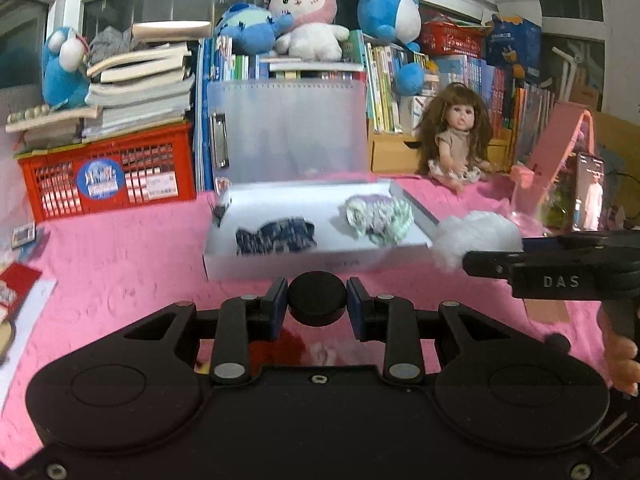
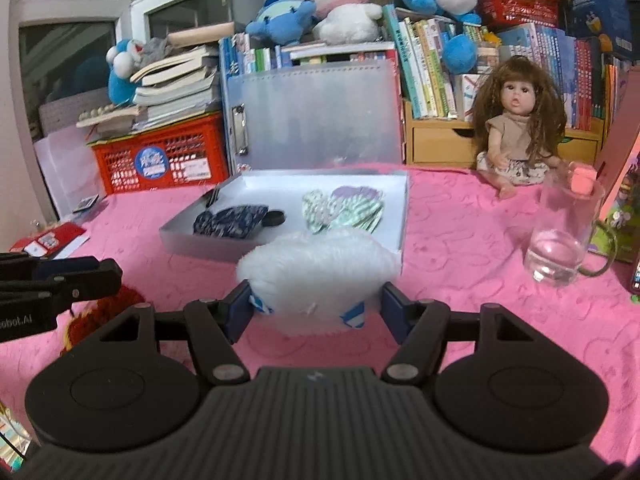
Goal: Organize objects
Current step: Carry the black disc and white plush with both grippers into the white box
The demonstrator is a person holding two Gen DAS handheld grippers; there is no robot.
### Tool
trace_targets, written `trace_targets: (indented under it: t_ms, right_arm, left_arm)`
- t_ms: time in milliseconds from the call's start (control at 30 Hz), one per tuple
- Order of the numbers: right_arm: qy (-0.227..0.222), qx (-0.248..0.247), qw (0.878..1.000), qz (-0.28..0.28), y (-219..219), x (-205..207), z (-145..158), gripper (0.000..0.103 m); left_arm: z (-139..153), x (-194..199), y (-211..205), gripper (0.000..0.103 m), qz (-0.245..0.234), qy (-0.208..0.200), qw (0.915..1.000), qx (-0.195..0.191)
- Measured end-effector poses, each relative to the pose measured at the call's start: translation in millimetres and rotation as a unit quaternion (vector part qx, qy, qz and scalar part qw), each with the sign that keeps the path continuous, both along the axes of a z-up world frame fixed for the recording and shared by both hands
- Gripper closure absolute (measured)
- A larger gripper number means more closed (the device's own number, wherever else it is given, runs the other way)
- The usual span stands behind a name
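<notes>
A white fluffy toy, clamped in the right gripper, hangs just before the open white box's near right corner. The left gripper pinches a black disc before the box's front wall, bare pink cloth around.

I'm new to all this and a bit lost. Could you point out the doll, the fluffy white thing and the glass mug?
doll [image 2: 516, 136]: right wrist view, on its beige dress.
fluffy white thing [image 2: 320, 272]: right wrist view, middle of the fur.
glass mug [image 2: 560, 240]: right wrist view, on its clear wall.
</notes>
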State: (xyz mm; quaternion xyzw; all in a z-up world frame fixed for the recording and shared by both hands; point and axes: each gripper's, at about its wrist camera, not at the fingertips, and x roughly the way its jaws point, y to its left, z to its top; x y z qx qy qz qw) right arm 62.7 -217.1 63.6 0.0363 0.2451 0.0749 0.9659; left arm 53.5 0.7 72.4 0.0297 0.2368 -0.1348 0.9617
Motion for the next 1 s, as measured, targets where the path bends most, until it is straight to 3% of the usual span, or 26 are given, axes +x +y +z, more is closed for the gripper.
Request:
trace_targets:
  t_ms: [433,1000]
  right_arm:
    - [-0.004,-0.005,1.000,-0.007,-7,32,13,0.035]
    - [0.047,0.041,0.998,-0.030,-32,96,12,0.035]
  left_arm:
    - [14,60,-8,0.073,0.031,0.009,0.9994,-0.009]
    - [10,147,-6,0.073,0.078,0.043,0.9954,-0.036]
